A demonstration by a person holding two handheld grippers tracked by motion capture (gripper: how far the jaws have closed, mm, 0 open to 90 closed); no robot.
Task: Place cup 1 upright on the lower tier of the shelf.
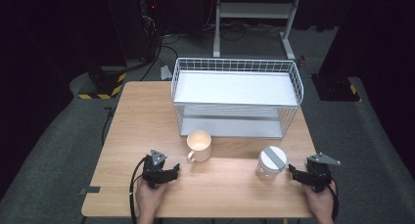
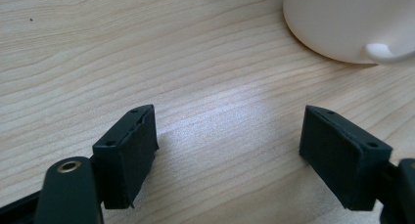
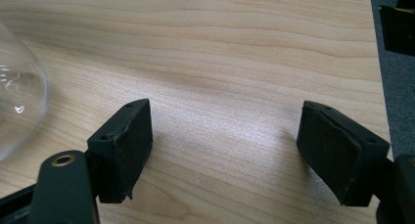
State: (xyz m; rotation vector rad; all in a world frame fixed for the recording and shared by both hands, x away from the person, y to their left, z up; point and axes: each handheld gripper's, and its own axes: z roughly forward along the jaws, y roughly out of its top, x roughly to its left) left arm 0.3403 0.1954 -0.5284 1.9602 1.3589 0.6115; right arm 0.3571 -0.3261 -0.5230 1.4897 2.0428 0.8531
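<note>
A cream mug [image 1: 199,145] stands upright on the wooden table [image 1: 147,116], its handle toward the front; its lower body [image 2: 342,23] fills the top right of the left gripper view. A clear glass jar with a white and grey lid [image 1: 270,162] stands to the mug's right; its curved glass [image 3: 17,87] shows at the left edge of the right gripper view. My left gripper [image 1: 170,173] rests near the front edge, left of and in front of the mug, open over bare wood [image 2: 227,150]. My right gripper [image 1: 295,173] sits just right of the jar, open and empty [image 3: 222,150].
A white wire two-shelf rack [image 1: 236,96] stands on the far half of the table, behind the mug and jar. The table's right edge [image 3: 379,77] lies close to my right gripper. Dark floor, cables and a stand frame [image 1: 254,18] lie beyond.
</note>
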